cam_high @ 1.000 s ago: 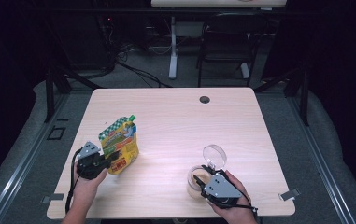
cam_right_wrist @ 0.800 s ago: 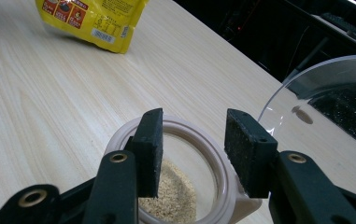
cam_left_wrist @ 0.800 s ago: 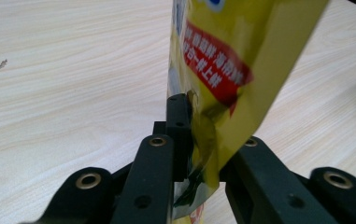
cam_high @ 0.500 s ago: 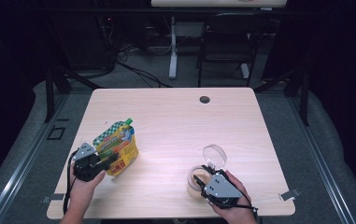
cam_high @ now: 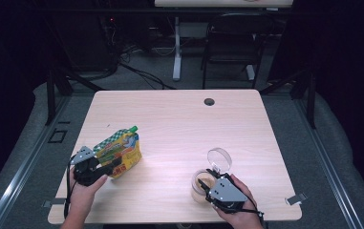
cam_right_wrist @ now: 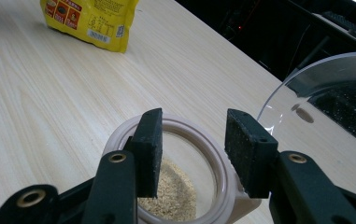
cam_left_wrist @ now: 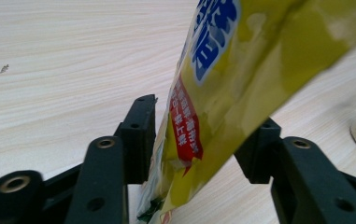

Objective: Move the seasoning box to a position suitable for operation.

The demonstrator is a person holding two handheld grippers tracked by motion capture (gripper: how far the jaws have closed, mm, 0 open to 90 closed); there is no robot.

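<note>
Pale wood-grain laminate covers the table (cam_high: 170, 119); a round dark grommet (cam_high: 209, 101) sits near its far edge. Grey carpet around it, dark room behind, with desk legs, cables and a black chair (cam_high: 230, 45) at the back.

Left side: left gripper (cam_high: 109, 168) at the near-left of the tabletop, jaws just opened and now apart, with the yellow pouch (cam_high: 121, 151) between them. Left gripper view: pouch leans across the gap; whether it brushes a pad cannot be told.

Right side: right gripper (cam_right_wrist: 192, 149) near the front edge, jaws apart, hovering over the open beige jar (cam_right_wrist: 213, 161), not clamped on it. Tan granules in the jar bottom. Clear round lid (cam_high: 218, 158) just beyond the jar.
</note>
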